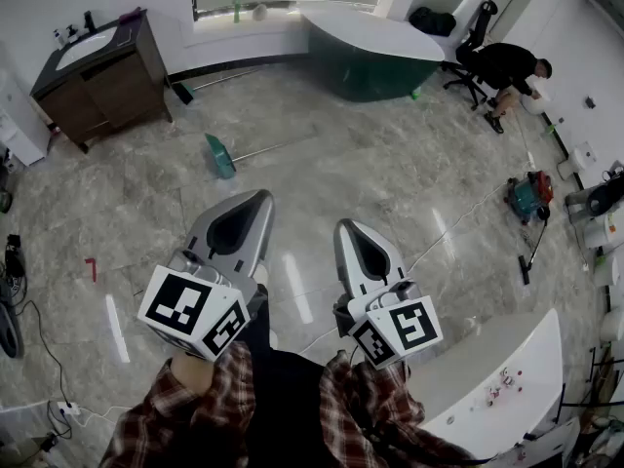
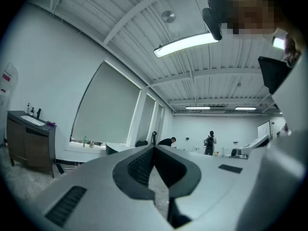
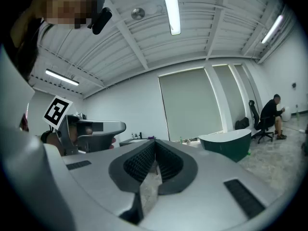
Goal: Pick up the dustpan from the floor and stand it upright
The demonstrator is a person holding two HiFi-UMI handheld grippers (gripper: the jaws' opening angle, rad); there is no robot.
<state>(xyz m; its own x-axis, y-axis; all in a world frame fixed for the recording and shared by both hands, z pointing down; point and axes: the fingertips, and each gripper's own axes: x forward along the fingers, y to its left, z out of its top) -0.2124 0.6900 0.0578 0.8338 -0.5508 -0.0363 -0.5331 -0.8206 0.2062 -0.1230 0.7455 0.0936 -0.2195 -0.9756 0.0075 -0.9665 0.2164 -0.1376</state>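
The teal dustpan [image 1: 220,156] lies flat on the marble floor, its long thin handle [image 1: 261,148] running off to the right. Both grippers are held level well short of it, above the floor. My left gripper [image 1: 261,197] is shut with nothing in it; in its own view the jaws [image 2: 154,147] meet at the tip. My right gripper [image 1: 343,225] is likewise shut and holds nothing, its ribbed pads [image 3: 154,141] closed together. The dustpan appears in neither gripper view. The left gripper's marker cube [image 3: 57,110] shows at the left of the right gripper view.
A dark wooden vanity [image 1: 102,71] stands at the far left, a green tub [image 1: 375,52] at the back. A person sits on an office chair [image 1: 507,66] at the far right. A white table [image 1: 497,378] is near right; a green machine [image 1: 529,195] and cables [image 1: 39,330] lie about.
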